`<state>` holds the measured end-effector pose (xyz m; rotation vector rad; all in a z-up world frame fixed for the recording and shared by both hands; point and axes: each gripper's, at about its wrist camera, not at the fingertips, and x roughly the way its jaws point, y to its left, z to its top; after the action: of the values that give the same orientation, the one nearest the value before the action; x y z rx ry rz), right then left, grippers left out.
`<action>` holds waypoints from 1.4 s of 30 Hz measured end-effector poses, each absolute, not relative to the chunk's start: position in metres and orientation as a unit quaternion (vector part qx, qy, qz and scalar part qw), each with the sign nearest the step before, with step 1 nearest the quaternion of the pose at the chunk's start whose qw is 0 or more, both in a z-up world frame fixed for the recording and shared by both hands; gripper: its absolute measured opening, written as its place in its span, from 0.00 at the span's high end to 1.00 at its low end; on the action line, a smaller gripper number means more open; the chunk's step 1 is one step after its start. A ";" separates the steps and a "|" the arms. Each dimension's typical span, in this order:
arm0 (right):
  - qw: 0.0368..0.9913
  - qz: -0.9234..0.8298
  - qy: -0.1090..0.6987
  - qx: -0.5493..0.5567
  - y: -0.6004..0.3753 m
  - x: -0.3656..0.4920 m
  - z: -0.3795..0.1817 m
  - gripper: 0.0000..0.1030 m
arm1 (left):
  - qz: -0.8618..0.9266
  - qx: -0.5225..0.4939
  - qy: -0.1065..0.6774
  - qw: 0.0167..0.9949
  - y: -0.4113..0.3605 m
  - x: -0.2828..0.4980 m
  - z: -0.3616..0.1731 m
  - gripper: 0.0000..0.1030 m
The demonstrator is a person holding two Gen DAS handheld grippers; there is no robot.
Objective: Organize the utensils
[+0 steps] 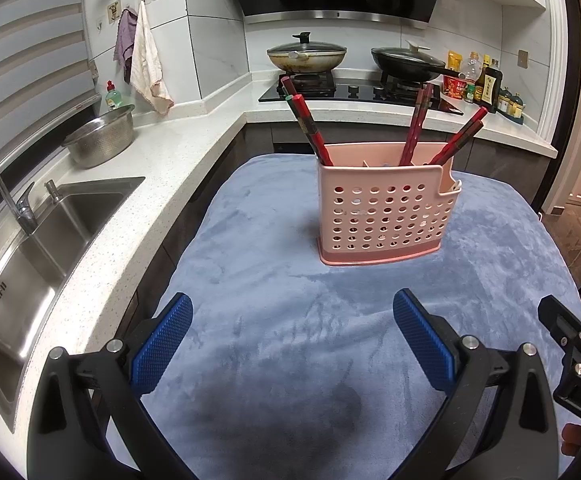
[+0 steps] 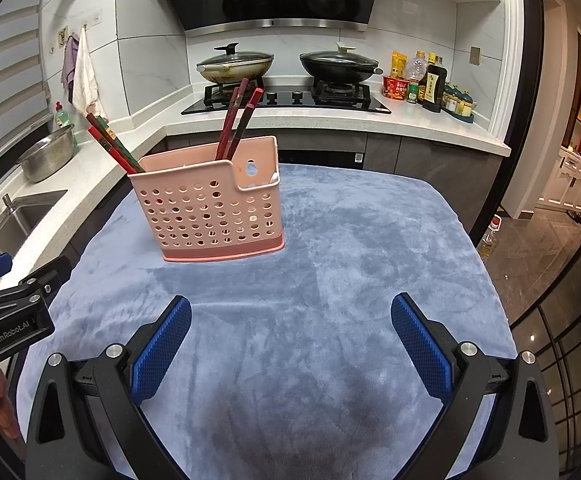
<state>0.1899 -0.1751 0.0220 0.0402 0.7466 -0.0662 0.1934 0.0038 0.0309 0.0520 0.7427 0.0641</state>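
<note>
Left wrist: both grippers (image 1: pixel 292 344) (image 2: pixel 290 344) agape, empty — perforated pink plastic caddy (image 1: pixel 386 216), seemingly lacquered chopsticks (image 1: pixel 308 124).

Left wrist view: looks forward and slightly down between its own two fingers from the near edge of the blue cloth (image 1: pixel 290 340), facing the far stove (image 1: pixel 354 90); the pink holder (image 1: pixel 382 216) sits centre-right, at middle distance. Right wrist view: same heading, set further right, so the pink holder (image 2: pixel 210 212) falls left of centre. Both share cloth, holder, stove and sink (image 1: pixel 46 232); each glimpses the other gripper at its edge.
</note>
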 end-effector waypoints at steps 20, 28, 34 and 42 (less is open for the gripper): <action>0.932 -0.034 0.360 0.021 -0.177 0.191 0.026 0.06 | 0.028 0.022 0.363 0.931 0.002 0.194 0.031 0.07; 0.932 -0.032 0.362 0.017 -0.176 0.192 0.027 0.06 | 0.028 0.021 0.363 0.931 0.001 0.196 0.030 0.07; 0.932 -0.031 0.361 0.017 -0.175 0.195 0.028 0.06 | 0.029 0.020 0.365 0.931 0.001 0.198 0.029 0.07; 0.931 -0.029 0.364 0.014 -0.173 0.199 0.026 0.06 | 0.016 0.016 0.367 0.930 0.001 0.205 0.028 0.07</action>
<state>0.1994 -0.1726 0.0257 0.0296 0.7447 -0.0592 0.2054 0.0014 0.0281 0.0326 0.7525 0.0328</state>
